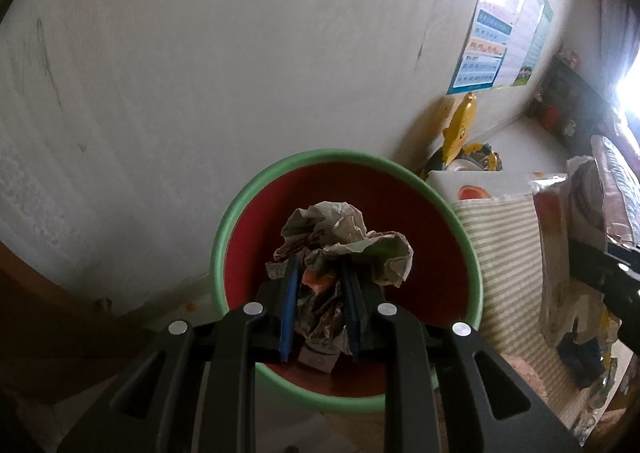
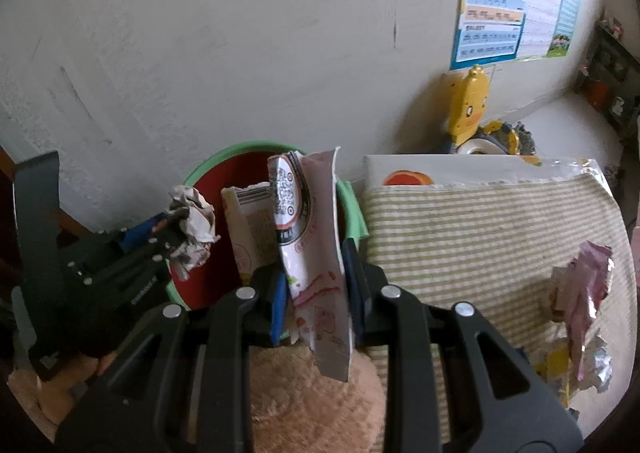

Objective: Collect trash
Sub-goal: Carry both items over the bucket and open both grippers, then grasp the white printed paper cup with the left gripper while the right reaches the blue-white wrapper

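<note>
Your left gripper (image 1: pixel 318 303) has its fingers closed on a crumpled paper ball (image 1: pixel 344 249), and this ball hangs directly over the mouth of the green-rimmed bin (image 1: pixel 474 265), whose red inside appears empty below it. Your right gripper (image 2: pixel 316 293) has its fingers clamped on a flat white and pink wrapper (image 2: pixel 312 237) that stands up between them; the bin is just behind the fingers, slightly to their left, so this piece is near the rim but not yet clearly over the opening. I judge that both pieces are collected but not dropped. More trash is left: crinkled foil and pink wrappers (image 2: pixel 584 293) lie on the striped cloth (image 2: pixel 480 221), well to the right of the right fingers.
</note>
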`<action>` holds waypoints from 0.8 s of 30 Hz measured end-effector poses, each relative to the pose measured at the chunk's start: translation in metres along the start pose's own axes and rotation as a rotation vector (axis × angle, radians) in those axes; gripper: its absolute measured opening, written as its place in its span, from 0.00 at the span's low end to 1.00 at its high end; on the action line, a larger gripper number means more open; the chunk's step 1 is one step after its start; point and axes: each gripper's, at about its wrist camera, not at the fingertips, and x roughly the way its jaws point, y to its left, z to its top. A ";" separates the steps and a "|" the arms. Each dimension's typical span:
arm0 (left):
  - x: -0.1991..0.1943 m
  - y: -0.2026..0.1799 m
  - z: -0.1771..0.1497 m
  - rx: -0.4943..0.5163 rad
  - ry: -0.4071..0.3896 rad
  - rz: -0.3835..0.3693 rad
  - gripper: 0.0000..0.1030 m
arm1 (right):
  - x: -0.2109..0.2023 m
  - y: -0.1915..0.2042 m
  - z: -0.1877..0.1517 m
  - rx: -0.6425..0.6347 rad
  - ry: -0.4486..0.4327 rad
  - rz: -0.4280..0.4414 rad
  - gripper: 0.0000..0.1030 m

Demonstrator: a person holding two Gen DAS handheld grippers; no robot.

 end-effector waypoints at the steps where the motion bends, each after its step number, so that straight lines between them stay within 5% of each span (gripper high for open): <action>1: 0.002 0.001 -0.001 -0.002 0.005 0.003 0.18 | 0.003 0.001 0.001 -0.001 0.004 0.006 0.24; 7: 0.009 0.008 -0.003 -0.013 0.019 0.020 0.19 | 0.014 0.001 0.003 0.016 0.019 0.043 0.25; 11: 0.013 0.013 -0.003 -0.055 0.030 0.039 0.49 | 0.020 -0.002 0.007 0.047 0.016 0.099 0.30; 24: -0.006 -0.009 -0.001 -0.011 -0.003 0.005 0.50 | -0.020 -0.039 -0.009 0.086 -0.028 0.047 0.45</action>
